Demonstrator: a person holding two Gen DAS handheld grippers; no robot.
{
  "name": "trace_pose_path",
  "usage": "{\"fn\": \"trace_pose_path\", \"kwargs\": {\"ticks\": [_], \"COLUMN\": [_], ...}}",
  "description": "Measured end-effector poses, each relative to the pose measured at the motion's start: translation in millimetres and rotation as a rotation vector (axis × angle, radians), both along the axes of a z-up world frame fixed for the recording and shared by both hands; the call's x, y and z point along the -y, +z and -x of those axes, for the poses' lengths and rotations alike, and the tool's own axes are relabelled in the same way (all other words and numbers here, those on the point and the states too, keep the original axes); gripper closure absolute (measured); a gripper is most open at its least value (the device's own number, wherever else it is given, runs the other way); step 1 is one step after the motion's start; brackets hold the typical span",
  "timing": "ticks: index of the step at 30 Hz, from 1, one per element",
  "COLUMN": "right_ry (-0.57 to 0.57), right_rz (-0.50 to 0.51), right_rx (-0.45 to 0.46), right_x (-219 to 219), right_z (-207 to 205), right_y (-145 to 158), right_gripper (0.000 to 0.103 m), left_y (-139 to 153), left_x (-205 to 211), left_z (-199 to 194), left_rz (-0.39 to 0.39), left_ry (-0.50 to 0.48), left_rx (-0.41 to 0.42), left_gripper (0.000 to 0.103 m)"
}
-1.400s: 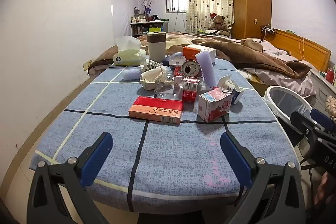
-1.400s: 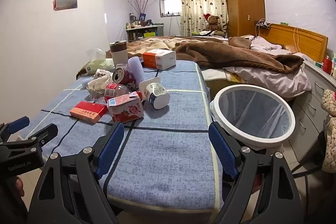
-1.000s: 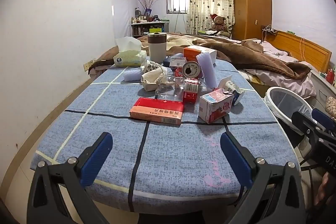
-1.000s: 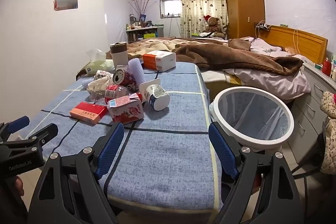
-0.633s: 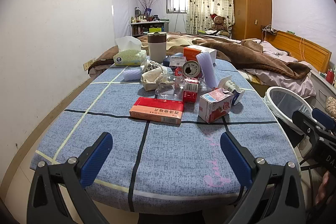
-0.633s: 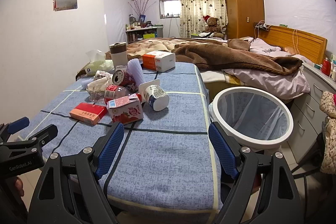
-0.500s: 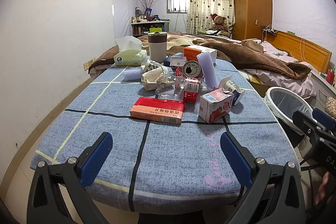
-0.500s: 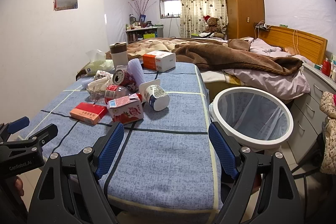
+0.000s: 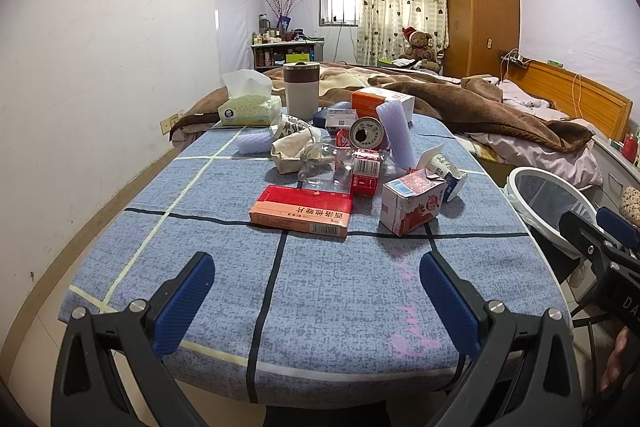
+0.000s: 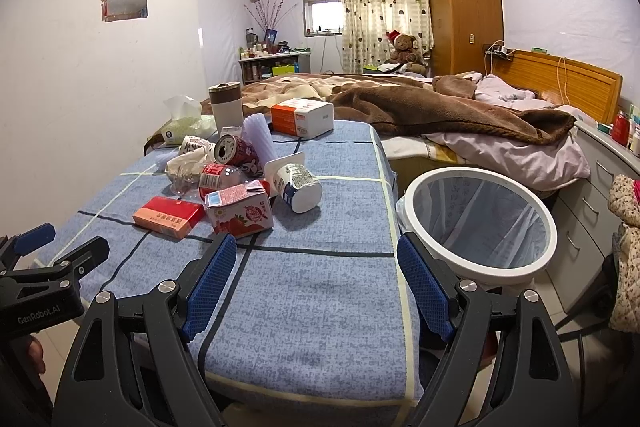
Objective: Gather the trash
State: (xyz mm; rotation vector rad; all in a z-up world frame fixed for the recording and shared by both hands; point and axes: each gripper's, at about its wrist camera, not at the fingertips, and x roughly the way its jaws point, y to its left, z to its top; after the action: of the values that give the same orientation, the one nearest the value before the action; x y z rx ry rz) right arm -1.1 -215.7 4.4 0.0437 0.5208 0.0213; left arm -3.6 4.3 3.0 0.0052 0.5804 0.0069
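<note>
A heap of trash lies mid-table on the blue cloth: a red flat box (image 9: 302,210) (image 10: 169,217), a strawberry milk carton (image 9: 412,203) (image 10: 240,213), a tipped yoghurt cup (image 10: 298,183) (image 9: 444,167), a red can (image 9: 366,134) (image 10: 234,149), a crushed bottle (image 9: 366,173) and crumpled paper (image 9: 290,151). A white-rimmed bin (image 10: 480,223) (image 9: 548,199) stands right of the table. My left gripper (image 9: 316,301) is open above the near edge, well short of the box. My right gripper (image 10: 316,283) is open above the near right part, between carton and bin.
A tissue box (image 9: 248,109), a tumbler (image 9: 301,91), an orange-and-white box (image 10: 302,117) and a lilac ridged tube (image 9: 394,131) stand toward the far end. Behind is a bed with a brown blanket (image 10: 420,107). Drawers (image 10: 592,195) lie right of the bin; a wall runs along the left.
</note>
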Motion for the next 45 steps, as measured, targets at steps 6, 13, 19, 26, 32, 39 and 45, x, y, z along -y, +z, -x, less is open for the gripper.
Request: {"fn": "trace_pose_path", "kwargs": {"ticks": [6,13,19,26,32,39,45], "right_ry": [-0.002,-0.002,-0.002,-0.004,-0.005,-0.004,-0.003], "right_rz": [0.002,0.003,0.004,0.009,0.012,0.014,0.018], "right_rx": [0.004,0.004,0.004,0.007,0.008,0.008,0.006], "right_x": [0.1,0.4,0.3,1.3,2.0,1.4,-1.2], "right_z": [1.8,2.0,2.0,2.9,3.2,2.8,0.8], "right_y": [1.9,2.4,2.3,3.7,3.9,4.0,3.1], "right_gripper": [0.019,0.019,0.019,0.019,0.019,0.019,0.019], "left_y": [1.7,2.8,2.5,2.1,2.0,1.6,0.0], "left_x": [-1.1,-1.4,-1.6,-2.0,-2.1,-3.7,-5.0], "left_z": [-0.5,-1.5,-1.5,-1.6,-1.4,-1.8,-4.0], "left_rz": [0.001,0.0,0.0,0.002,0.003,0.005,0.006], "left_ry": [0.002,0.007,0.007,0.008,0.008,0.01,0.009], "left_rx": [0.0,-0.001,0.0,0.002,0.003,-0.001,-0.006], "left_gripper": [0.0,0.0,0.0,0.0,0.0,0.0,0.0]}}
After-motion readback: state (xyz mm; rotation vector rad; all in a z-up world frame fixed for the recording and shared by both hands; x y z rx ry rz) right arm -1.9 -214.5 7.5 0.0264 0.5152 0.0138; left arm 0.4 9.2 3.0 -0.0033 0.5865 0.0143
